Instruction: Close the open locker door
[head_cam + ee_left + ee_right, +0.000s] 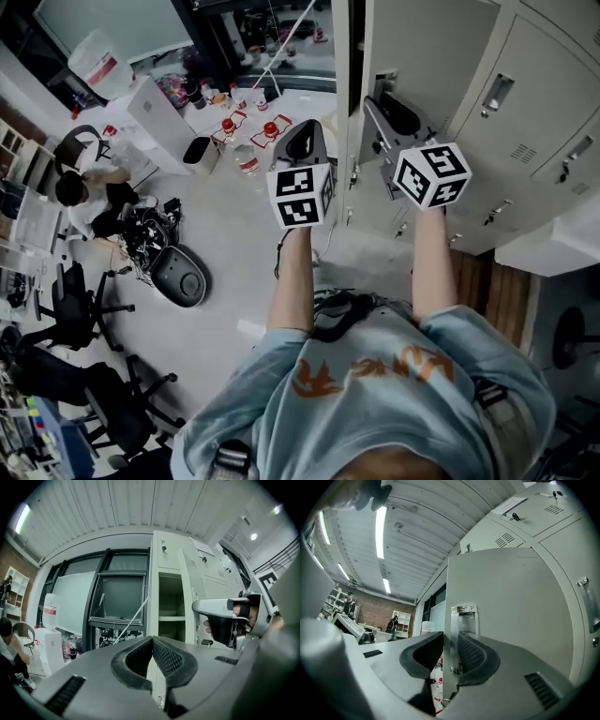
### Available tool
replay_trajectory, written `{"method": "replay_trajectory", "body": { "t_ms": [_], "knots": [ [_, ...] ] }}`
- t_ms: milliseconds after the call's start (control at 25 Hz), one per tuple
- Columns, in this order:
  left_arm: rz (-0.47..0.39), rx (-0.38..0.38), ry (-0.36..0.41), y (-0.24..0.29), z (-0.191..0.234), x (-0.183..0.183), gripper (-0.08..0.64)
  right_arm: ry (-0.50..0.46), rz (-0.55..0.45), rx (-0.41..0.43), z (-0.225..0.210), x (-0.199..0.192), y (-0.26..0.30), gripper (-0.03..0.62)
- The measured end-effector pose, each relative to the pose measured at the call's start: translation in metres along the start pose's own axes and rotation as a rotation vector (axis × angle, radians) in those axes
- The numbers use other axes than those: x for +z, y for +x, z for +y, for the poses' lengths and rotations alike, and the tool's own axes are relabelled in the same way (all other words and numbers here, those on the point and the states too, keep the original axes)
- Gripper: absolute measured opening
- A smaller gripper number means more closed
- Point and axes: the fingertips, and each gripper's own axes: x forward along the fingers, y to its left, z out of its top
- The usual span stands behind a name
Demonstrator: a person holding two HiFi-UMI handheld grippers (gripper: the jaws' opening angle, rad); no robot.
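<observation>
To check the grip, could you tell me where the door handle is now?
In the right gripper view the handle sits mid-frame, by the left edge of the door, at the tips of the right gripper.

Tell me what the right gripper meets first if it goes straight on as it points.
The open pale grey metal locker door: its free edge and shiny metal handle plate lie straight ahead of the right gripper, in line with the gap between its open jaws. How near is unclear.

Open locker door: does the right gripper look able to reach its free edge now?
Probably yes: the right gripper has its fingers astride the locker door edge, nothing blocking.
</observation>
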Motion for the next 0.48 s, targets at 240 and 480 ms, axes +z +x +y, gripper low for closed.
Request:
{"method": "replay_trajectory", "body": {
  "t_ms": [240,480],
  "knots": [
    [-0.001,0.006,-0.009,0.030,0.027,0.003,0.017,-0.002,-0.004,-0.024,-0.012,-0.002,0.037,0.083],
    [0.002,-0.013,-0.010,0.060,0.040,0.004,0.017,-0.007,-0.004,-0.054,-0.027,-0.005,0.064,0.058]
  ]
}}
